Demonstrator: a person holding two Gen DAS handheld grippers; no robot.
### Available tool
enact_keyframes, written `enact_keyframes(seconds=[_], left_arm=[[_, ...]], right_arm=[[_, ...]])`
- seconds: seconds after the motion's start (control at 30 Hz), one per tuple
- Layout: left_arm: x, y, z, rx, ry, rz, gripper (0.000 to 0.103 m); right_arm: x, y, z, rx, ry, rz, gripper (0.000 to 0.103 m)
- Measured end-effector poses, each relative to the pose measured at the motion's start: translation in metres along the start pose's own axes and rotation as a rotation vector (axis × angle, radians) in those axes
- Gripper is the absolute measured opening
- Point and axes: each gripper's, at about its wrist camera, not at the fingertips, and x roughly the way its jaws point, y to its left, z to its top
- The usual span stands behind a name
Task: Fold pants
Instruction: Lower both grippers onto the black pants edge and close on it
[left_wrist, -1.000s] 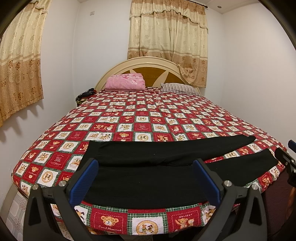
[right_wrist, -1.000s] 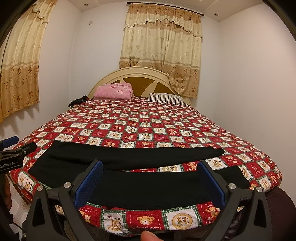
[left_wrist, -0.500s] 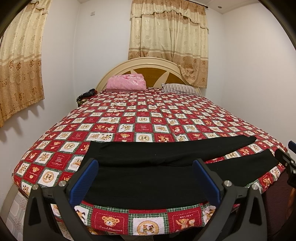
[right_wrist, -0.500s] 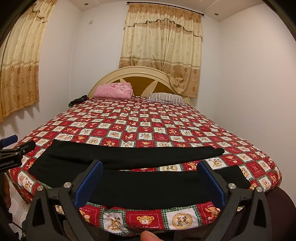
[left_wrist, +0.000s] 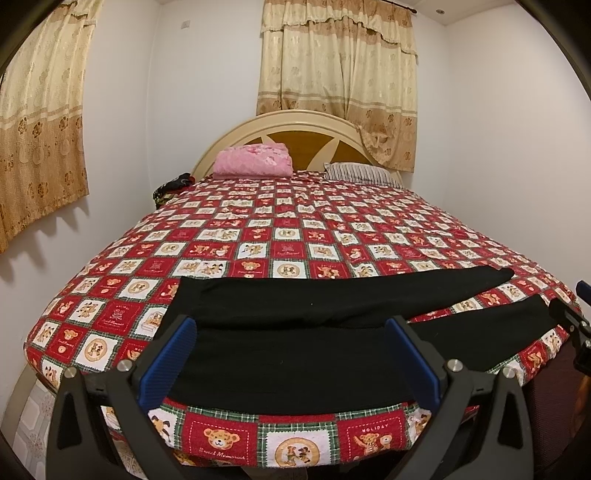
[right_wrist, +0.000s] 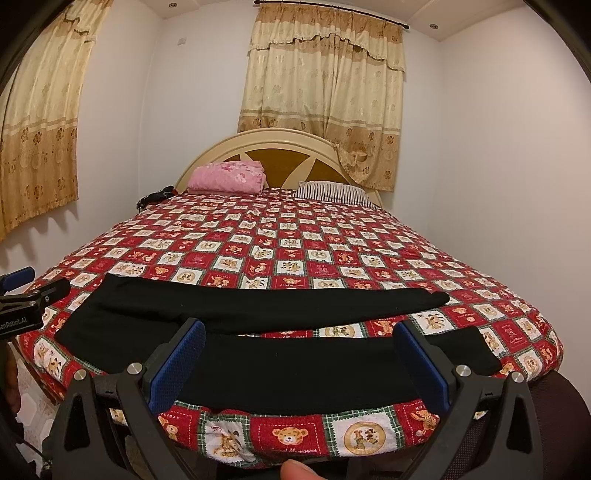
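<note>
Bed carries flat black pants; left hand-held gripper, right hand-held gripper level, jaws spread, empty

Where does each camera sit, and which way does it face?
Left wrist: sits on the left gripper at the foot of the bed, facing the headboard over the black pants' waist end; open jaws show.
Right wrist: sits on the right gripper, further right, facing likewise over the pant legs; open jaws and a fingertip show.
Shared: pants, pink blanket, striped pillow, and each sees the other gripper.
</note>
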Motion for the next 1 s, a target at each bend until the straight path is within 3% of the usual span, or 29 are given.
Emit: enact_keyframes(seconds=[0.23, 0.3, 0.57, 0.7, 0.77, 0.9, 1.0], left_arm=[[0.020, 0.003, -0.005, 0.031, 0.020, 0.001, 0.103], [0.037, 0.012, -0.006, 0.054, 0.034, 0.042, 0.103], [0.122, 0.103, -0.004, 0.022, 0.149, 0.192, 0.103], [0.155, 0.132, -0.001, 0.036, 0.190, 0.233, 0.103], [0.174, 0.146, 0.001, 0.043, 0.215, 0.224, 0.100], [0.210, 0.158, 0.006, 0.051, 0.272, 0.179, 0.083], [0.234, 0.163, 0.011, 0.032, 0.304, 0.131, 0.080]], right_arm=[[0.010, -0.003, -0.006, 0.008, 0.019, -0.002, 0.102], [0.020, -0.005, -0.010, 0.015, 0.051, 0.008, 0.102], [0.065, -0.003, -0.036, 0.005, 0.180, 0.027, 0.102], [0.085, -0.001, -0.044, 0.000, 0.225, 0.036, 0.102], [0.093, -0.001, -0.045, 0.003, 0.237, 0.039, 0.102], [0.117, -0.009, -0.048, 0.021, 0.262, 0.031, 0.102], [0.132, -0.016, -0.047, 0.022, 0.273, 0.013, 0.102]])
